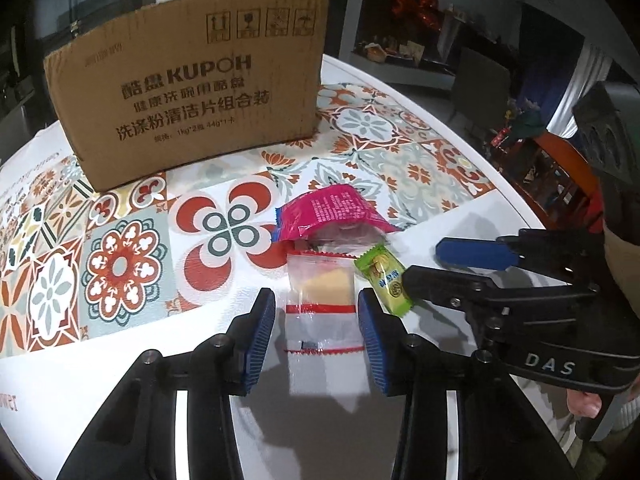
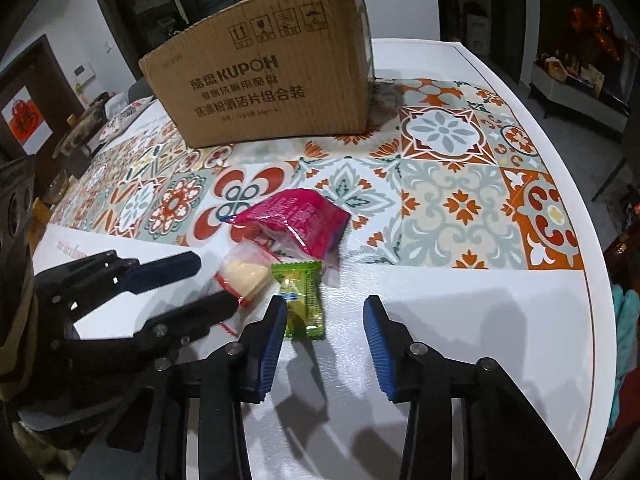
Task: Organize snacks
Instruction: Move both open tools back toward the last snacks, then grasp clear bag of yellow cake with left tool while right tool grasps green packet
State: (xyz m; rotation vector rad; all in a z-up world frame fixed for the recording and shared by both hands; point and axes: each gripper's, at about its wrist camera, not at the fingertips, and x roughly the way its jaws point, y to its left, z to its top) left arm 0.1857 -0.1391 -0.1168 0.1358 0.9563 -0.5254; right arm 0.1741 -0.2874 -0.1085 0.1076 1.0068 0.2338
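- Three snacks lie loose in a small cluster on the table (image 1: 460, 216), none packed, so I judge the sorting has barely begun.
- The clear packet (image 1: 322, 300), with a pale yellow piece inside, lies flat between the fingers of the left gripper (image 1: 316, 334). Its jaws stand apart on either side and do not grip it.
- The green candy (image 2: 304, 300) lies just inside the left finger of the right gripper (image 2: 325, 338), apparently touching it. Those jaws are also wide apart and hold nothing.
- The pink bag (image 1: 326, 210) sits just beyond both tools, with its edge over the far end of the clear packet.
- The box (image 1: 192, 84) stands well ahead of both grippers. Its inside is hidden, so I cannot tell whether anything is already in it.
- Left to do, as I judge it: all three visible snacks, probably starting with the packet or the candy.
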